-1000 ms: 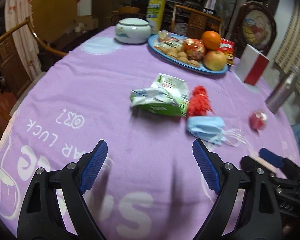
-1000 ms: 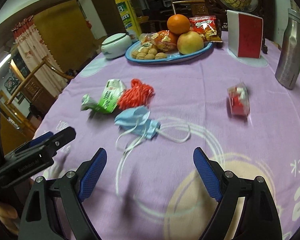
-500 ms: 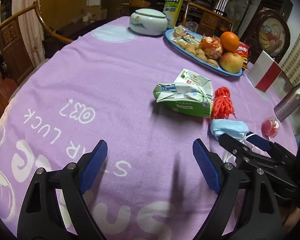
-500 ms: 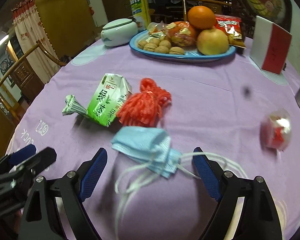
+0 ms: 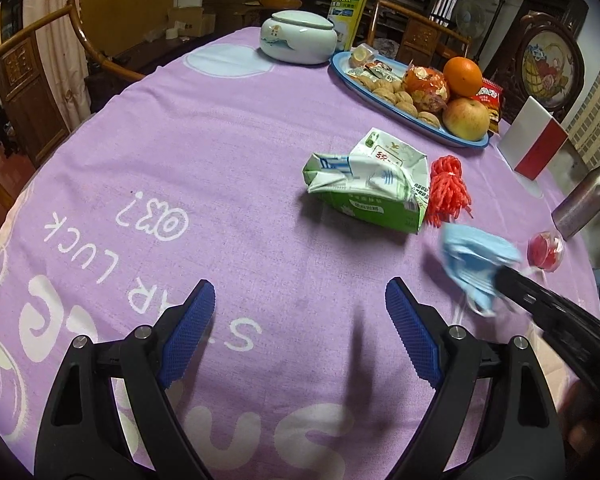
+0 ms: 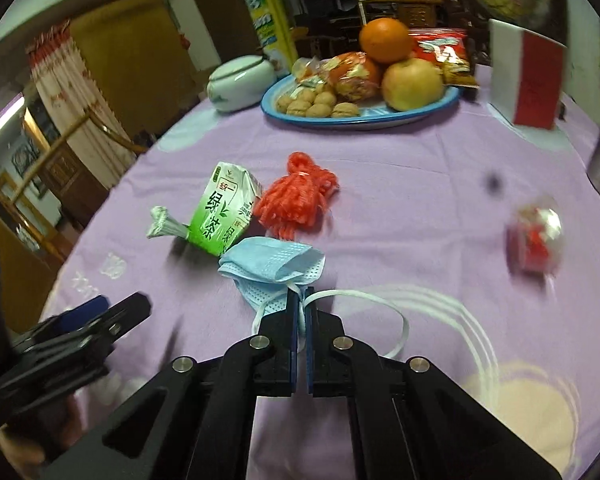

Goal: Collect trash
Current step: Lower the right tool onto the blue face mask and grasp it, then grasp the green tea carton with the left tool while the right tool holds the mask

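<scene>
There is one blue face mask [image 6: 274, 266] on the purple tablecloth [image 6: 400, 200]. It is crumpled, and its white ear loops [image 6: 364, 300] trail off toward the camera. The right gripper [image 6: 301, 300] has just snapped its jaws together, and they now pinch the near edge of the mask where the loops join it. The rest of the mask sticks out past the tips. In the left wrist view the mask [image 5: 476, 256] looks blurry and bunched against the dark tip of the right gripper [image 5: 504, 276].

Just beyond the mask lie two more bits of trash. One is a squashed green tea carton [image 6: 220, 212] and one is a bundle of red string [image 6: 298, 198]. The carton touches the mask's far left edge, and the string lies just beside the carton. One small red and clear wrapper [image 6: 536, 240] sits well apart to the right.

The left gripper [image 5: 300, 320] has its jaws wide apart with nothing between them, only bare cloth. The mask lies off to its right, outside the jaws.

Farther back there is one blue plate [image 6: 440, 106]. On it are one orange [image 6: 386, 40], one apple [image 6: 412, 84], a heap of walnuts [image 6: 316, 106] and some snack packets. Beside the plate stand one white lidded jar [image 6: 240, 84], one tall yellow can [image 6: 266, 12] and one red and white card [image 6: 528, 80]. One metal bottle [image 5: 588, 196] stands at the right edge.
</scene>
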Tool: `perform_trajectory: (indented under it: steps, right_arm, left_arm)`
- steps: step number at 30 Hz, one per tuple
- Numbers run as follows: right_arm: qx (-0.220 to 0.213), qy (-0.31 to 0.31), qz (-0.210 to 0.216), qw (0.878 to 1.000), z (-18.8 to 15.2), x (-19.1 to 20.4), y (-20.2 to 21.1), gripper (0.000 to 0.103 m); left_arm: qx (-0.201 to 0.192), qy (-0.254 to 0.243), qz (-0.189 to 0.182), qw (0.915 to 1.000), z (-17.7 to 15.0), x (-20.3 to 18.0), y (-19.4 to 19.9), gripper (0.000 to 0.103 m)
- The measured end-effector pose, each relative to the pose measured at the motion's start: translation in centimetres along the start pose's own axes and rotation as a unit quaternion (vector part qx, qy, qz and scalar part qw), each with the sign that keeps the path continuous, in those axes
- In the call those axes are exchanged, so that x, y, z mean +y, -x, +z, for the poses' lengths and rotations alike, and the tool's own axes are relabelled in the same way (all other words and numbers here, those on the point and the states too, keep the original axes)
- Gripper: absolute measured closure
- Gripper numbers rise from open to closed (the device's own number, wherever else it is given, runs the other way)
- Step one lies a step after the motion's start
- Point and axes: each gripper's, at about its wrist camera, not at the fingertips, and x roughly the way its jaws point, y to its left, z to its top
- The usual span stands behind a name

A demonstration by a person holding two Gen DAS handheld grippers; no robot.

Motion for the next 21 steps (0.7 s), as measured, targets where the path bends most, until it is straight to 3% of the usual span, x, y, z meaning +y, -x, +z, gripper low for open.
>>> perform_trajectory:
  steps: [4, 9, 15, 21]
  right_arm:
    - [-0.019, -0.026, -0.003, 0.999, -1.4, -1.5, 2.6, 0.099]
    - [-0.02, -0.049, -0.008, 0.999, -2.4, -3.2, 2.9, 0.099]
    - [-0.02, -0.056, 0.022, 0.998, -2.5, -3.8, 2.9, 0.099]
    - [-0.023, -0.066, 0.039, 0.997, -2.5, -4.4, 3.4, 0.099]
  left_arm:
    - [-0.004, -0.001, -0.005, 1.0, -0.2, -0.2, 0.1, 0.019]
    - [0.003, 0.0, -0.009, 1.0, -0.1, -0.7, 0.4, 0.019]
    - [0.002, -0.002, -0.013, 0.9999, 1.3, -2.1, 1.2, 0.017]
    - [0.025, 0.08, -0.014, 0.9964, 4.2, -2.0, 0.0, 0.016]
